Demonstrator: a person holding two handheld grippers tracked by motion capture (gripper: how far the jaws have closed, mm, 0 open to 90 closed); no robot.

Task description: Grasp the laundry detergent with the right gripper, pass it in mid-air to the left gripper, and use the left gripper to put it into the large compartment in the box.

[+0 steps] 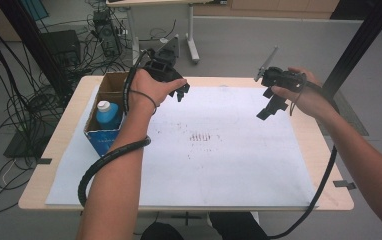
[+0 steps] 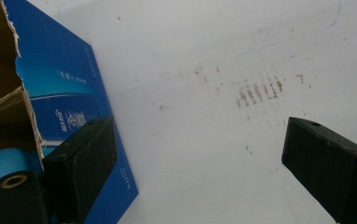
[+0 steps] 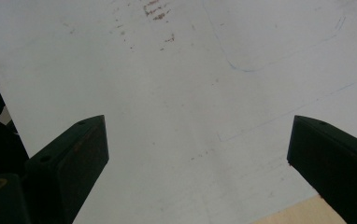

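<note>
Box [image 1: 110, 112]: blue cardboard, open-topped, on the white sheet [image 1: 204, 165], blue bottle [image 1: 107, 112] inside. Left gripper [image 1: 181, 93]: just beside box, jaws wide, empty, hand tipped downward. Right gripper [image 1: 269, 105]: well apart from box, jaws wide, empty, raised above sheet.

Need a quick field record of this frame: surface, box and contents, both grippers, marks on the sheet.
surface: white sheet laid over a wooden table
box: open cardboard box with blue printed sides, at the sheet's left edge
contents: blue bottle with white cap standing inside the box
left gripper: jaws open, nothing between them, held above the sheet next to the box
right gripper: jaws open, nothing between them, held above the sheet's right part
marks: reddish-brown smudges near the sheet's centre; faint blue pen outline in the right gripper view
</note>
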